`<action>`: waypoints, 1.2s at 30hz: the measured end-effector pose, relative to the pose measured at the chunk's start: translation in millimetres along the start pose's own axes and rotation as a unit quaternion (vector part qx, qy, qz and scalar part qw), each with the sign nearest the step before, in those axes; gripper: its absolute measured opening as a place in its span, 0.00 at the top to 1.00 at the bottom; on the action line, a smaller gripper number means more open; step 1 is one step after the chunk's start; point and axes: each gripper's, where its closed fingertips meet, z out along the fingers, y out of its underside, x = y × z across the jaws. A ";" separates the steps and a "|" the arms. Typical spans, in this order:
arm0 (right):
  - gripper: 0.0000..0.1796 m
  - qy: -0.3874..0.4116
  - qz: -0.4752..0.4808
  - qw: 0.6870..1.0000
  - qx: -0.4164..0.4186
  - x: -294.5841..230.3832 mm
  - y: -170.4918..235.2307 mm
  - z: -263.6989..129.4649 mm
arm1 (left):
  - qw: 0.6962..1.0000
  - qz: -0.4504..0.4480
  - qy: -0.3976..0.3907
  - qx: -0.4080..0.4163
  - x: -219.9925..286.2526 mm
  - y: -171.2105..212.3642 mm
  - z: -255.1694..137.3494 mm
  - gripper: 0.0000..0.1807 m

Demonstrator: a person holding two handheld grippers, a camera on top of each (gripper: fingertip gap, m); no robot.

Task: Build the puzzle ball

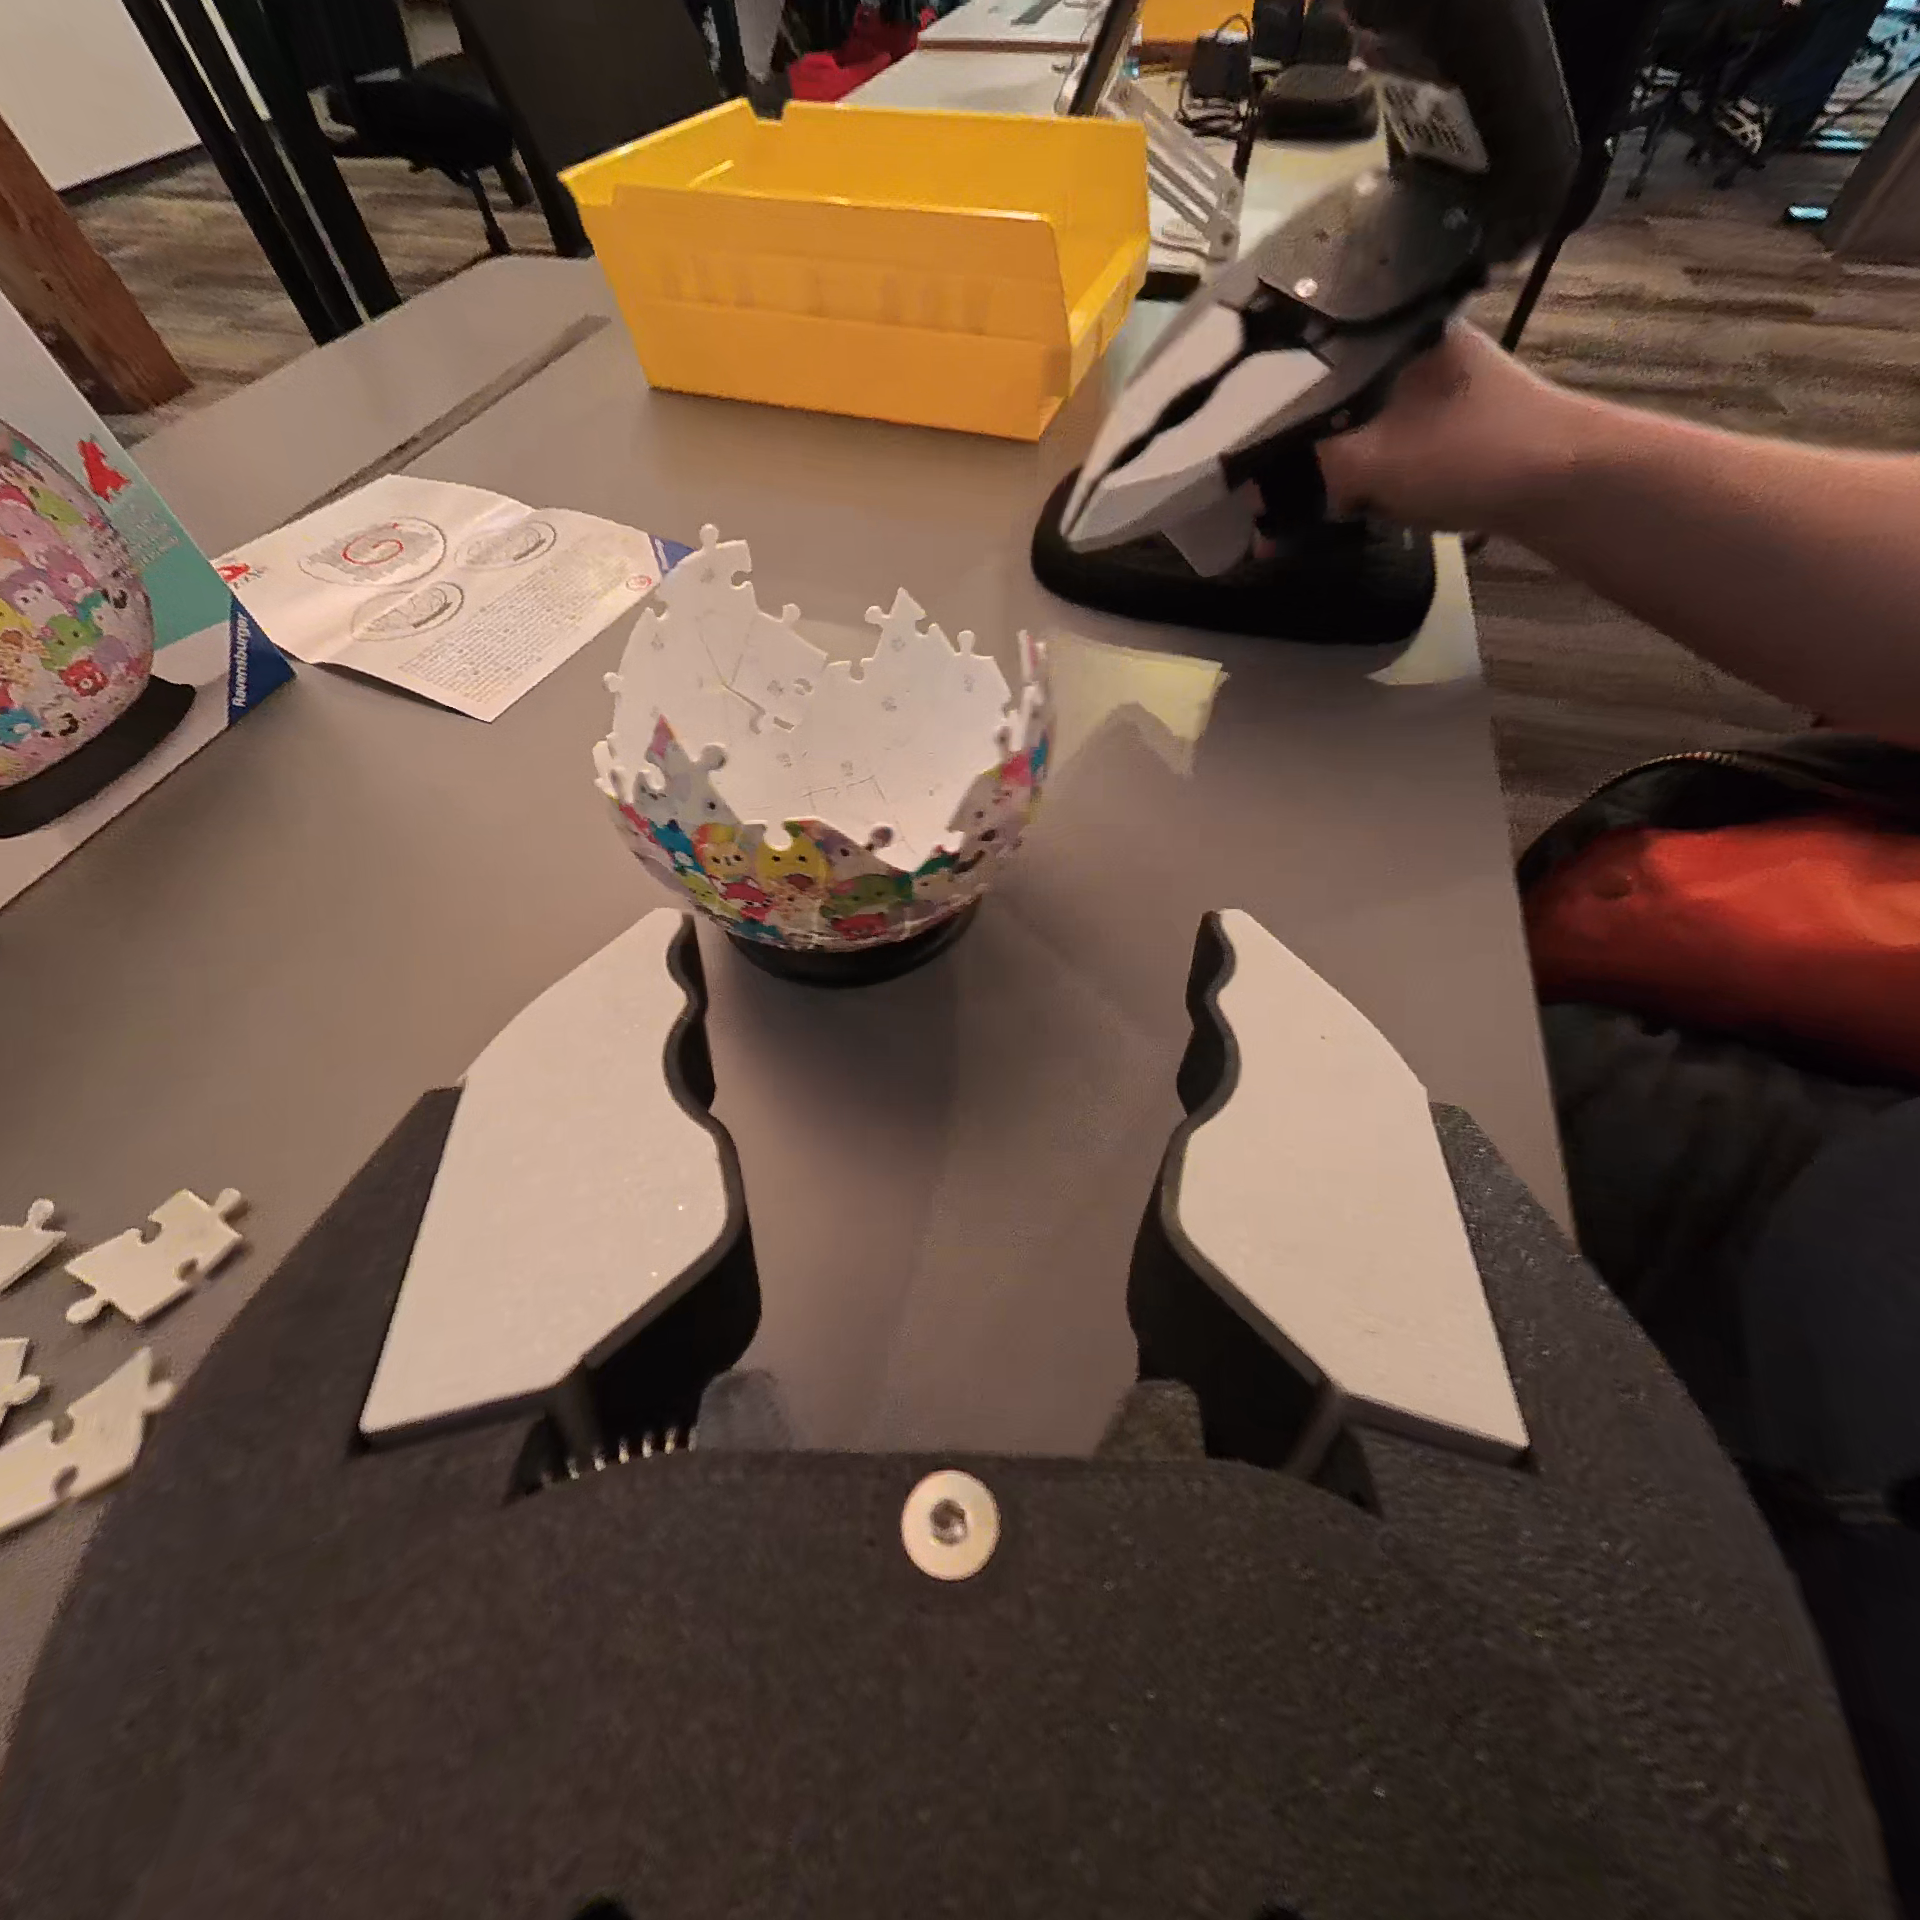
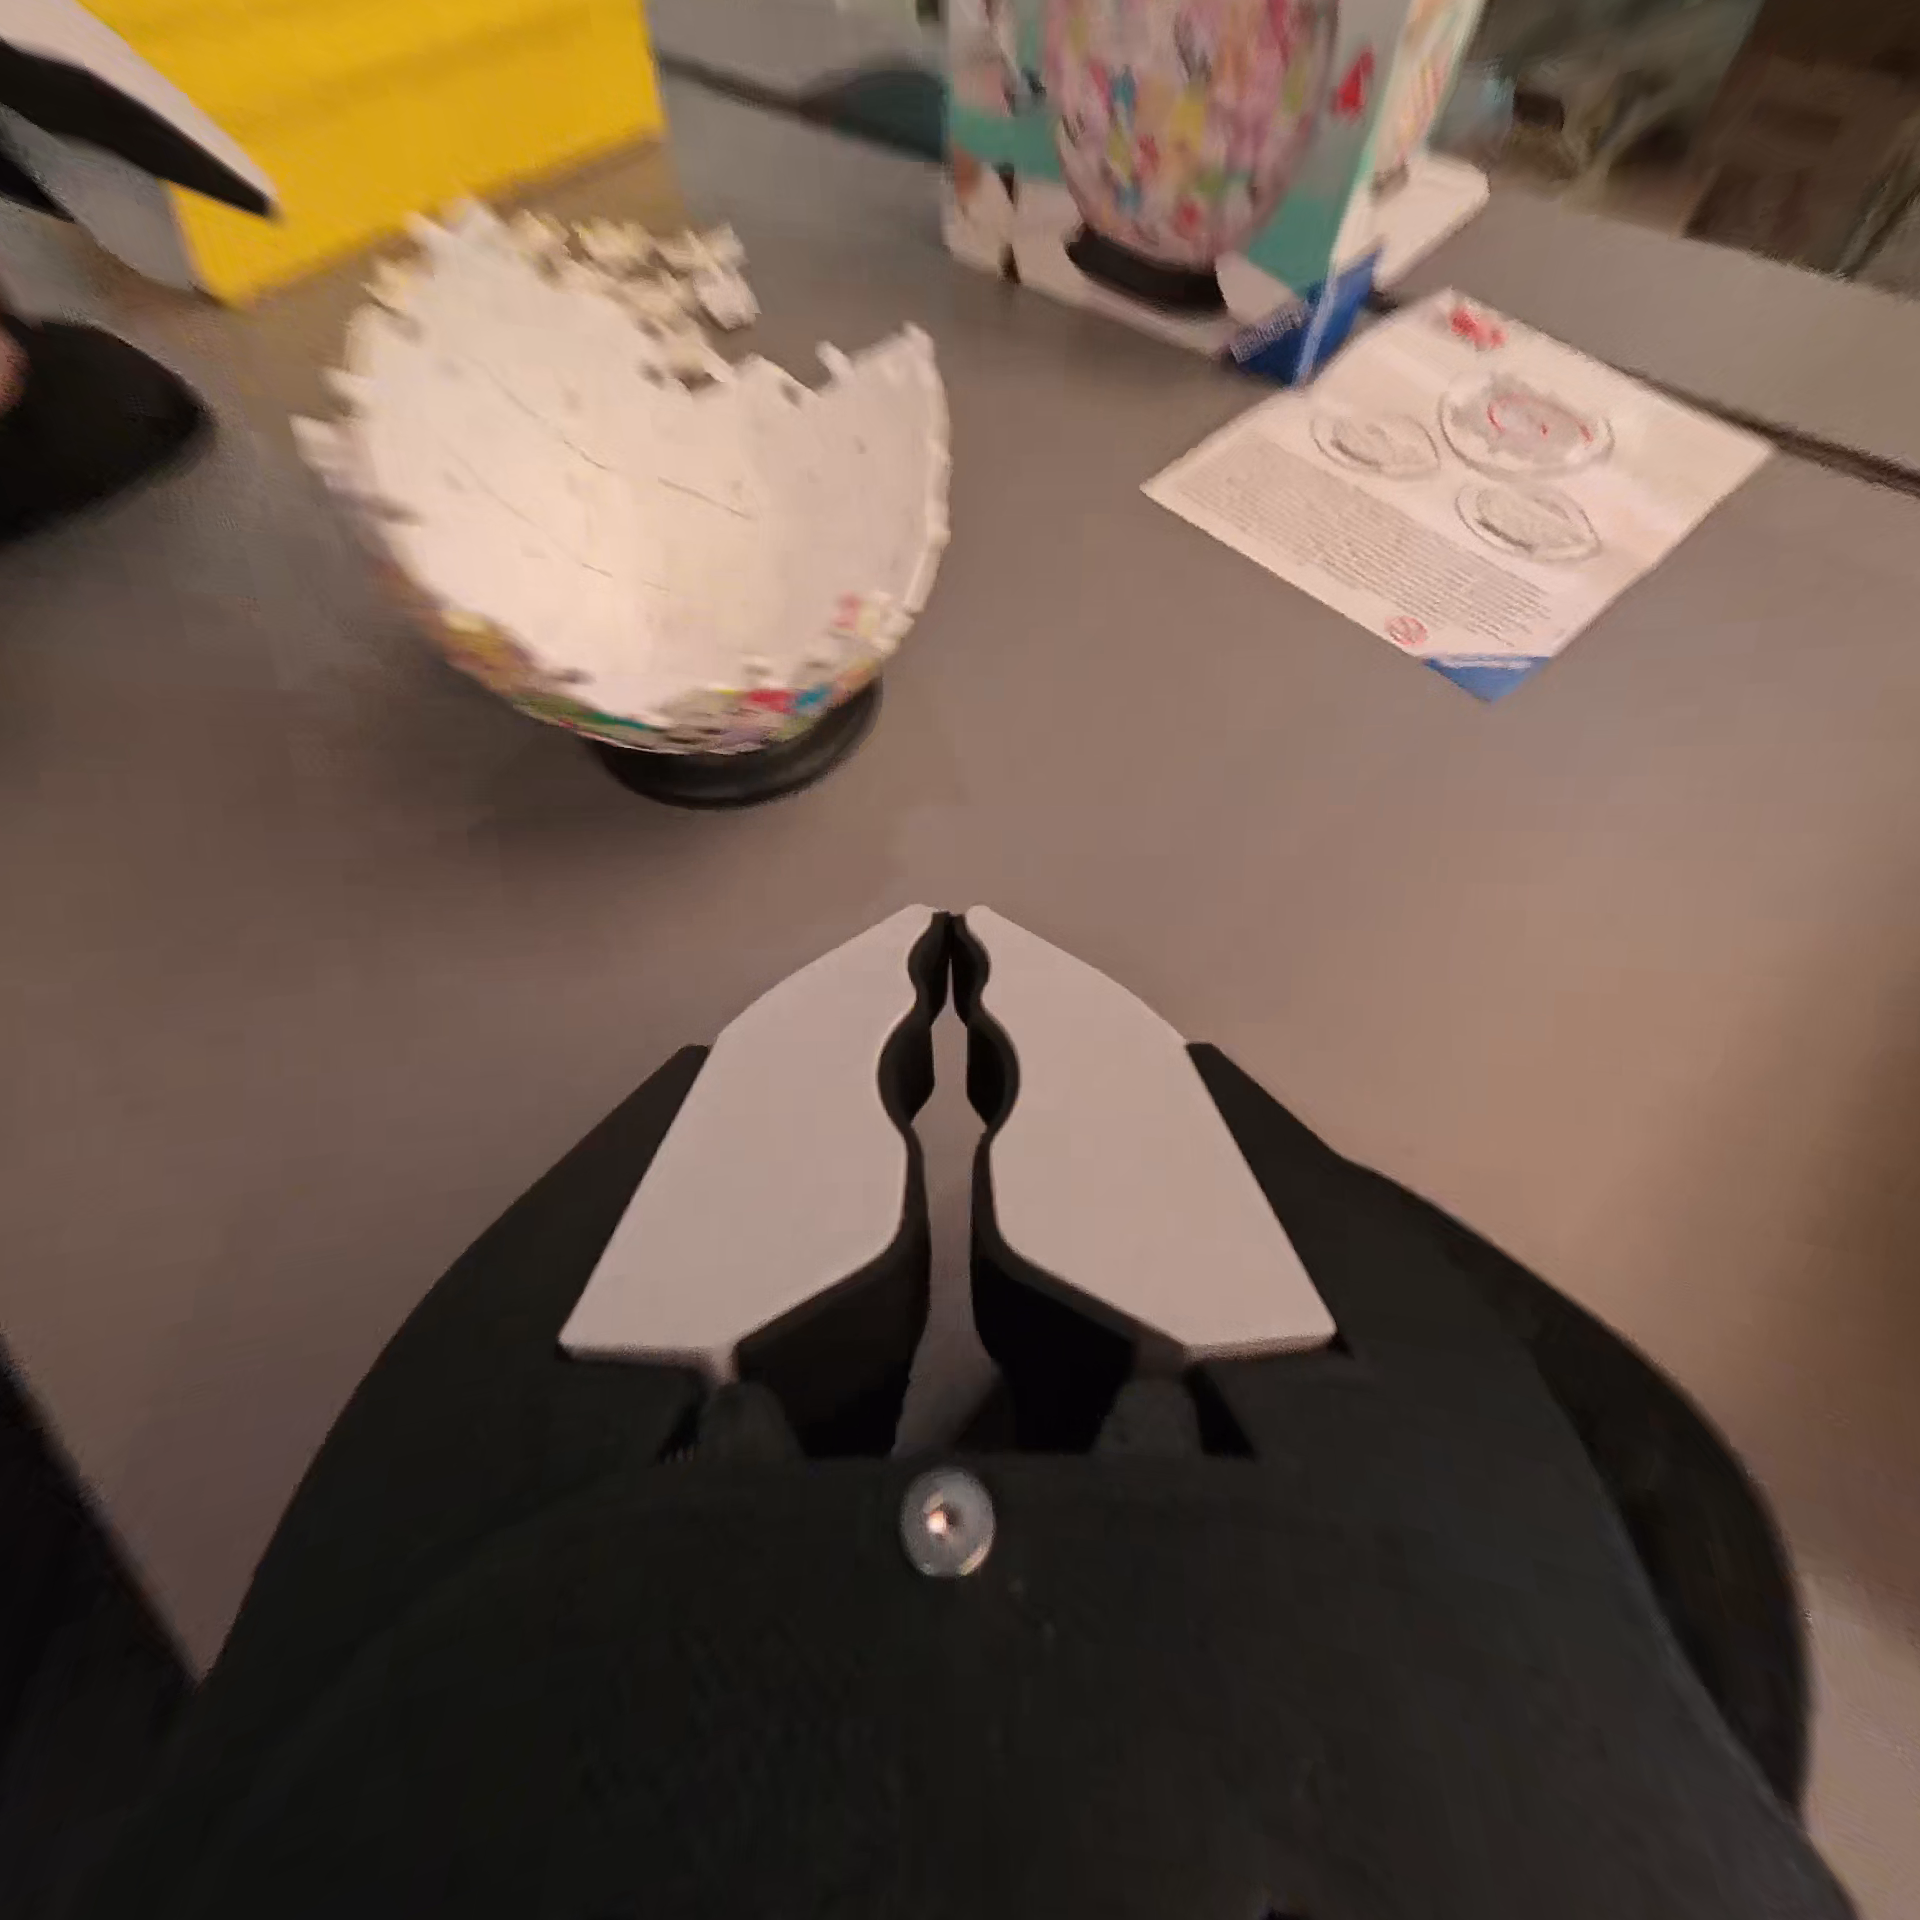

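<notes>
Left claw (image 1: 945, 940) first: its jaws stand wide apart, holding nothing, hovering low over the grey table (image 1: 364, 935) just short of the puzzle ball (image 1: 831, 769). That ball is only half built, a jagged-rimmed bowl sitting upright on its black stand (image 1: 862, 951), open side up, white inside, bright cartoon colours outside. Its far wall rises higher than the near one, so the opening leans a little toward me. Over on my right claw (image 2: 951, 920), the jaws are pressed together with nothing between them, aimed across the table with the ball ahead and to the left. Loose white pieces (image 1: 156, 1252) lie flat by my left claw. Beyond the ball I've got the yellow bin (image 1: 862, 281), the instruction sheet (image 1: 436, 592) and the puzzle box (image 1: 94, 623).
</notes>
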 end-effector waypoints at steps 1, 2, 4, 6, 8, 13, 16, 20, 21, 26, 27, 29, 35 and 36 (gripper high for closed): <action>0.99 -0.003 -0.004 0.999 0.034 -13.0 -4.5 -8.9 | 1.000 -0.001 -0.004 0.006 6.7 -0.3 -4.7 0.52; 0.99 -0.006 -0.010 0.997 0.075 -27.1 -12.2 -18.6 | 1.000 -0.004 -0.007 0.012 15.3 0.1 -8.2 0.54; 1.00 -0.060 0.001 0.985 0.164 -69.4 -30.7 -35.2 | 0.999 -0.017 -0.006 0.028 36.9 1.6 -11.4 0.57; 0.97 -0.120 0.008 0.973 0.196 -108.5 -38.4 -41.0 | 0.998 -0.034 0.002 0.050 59.6 0.9 -10.8 0.62; 0.91 -0.221 0.021 0.947 0.233 -152.2 -46.6 -42.8 | 0.994 -0.049 0.020 0.096 80.6 -9.6 -11.6 0.69; 1.00 -0.342 0.010 0.914 0.217 -226.3 -52.3 -25.1 | 0.983 -0.089 0.072 0.147 114.4 -26.6 -5.5 0.81; 1.00 -0.310 -0.042 0.923 0.224 -243.1 -56.5 -20.3 | 0.976 -0.096 0.113 0.157 131.9 -30.2 -6.8 0.90; 1.00 -0.312 -0.072 0.921 0.221 -253.1 -60.5 -24.2 | 0.971 -0.099 0.139 0.169 140.0 -34.7 -15.6 1.00; 1.00 -0.308 -0.073 0.923 0.220 -252.9 -61.4 -24.3 | 0.970 -0.099 0.140 0.170 140.2 -35.7 -17.1 1.00; 1.00 -0.299 -0.070 0.919 0.248 -243.8 -69.2 -36.3 | 0.971 -0.078 0.144 0.172 138.7 -35.8 -30.9 0.96; 1.00 -0.301 -0.063 0.917 0.252 -241.6 -71.0 -39.0 | 0.973 -0.071 0.138 0.173 136.7 -35.1 -33.2 0.95; 1.00 -0.308 -0.059 0.914 0.258 -240.6 -72.8 -42.5 | 0.972 -0.060 0.136 0.181 136.2 -36.1 -35.9 0.93; 1.00 -0.308 -0.065 0.915 0.252 -241.7 -71.3 -38.1 | 0.977 -0.029 0.152 0.150 145.8 -29.1 -22.3 0.94; 1.00 -0.308 -0.064 0.914 0.254 -240.1 -71.4 -38.4 | 0.976 -0.028 0.151 0.152 145.3 -29.2 -21.2 0.95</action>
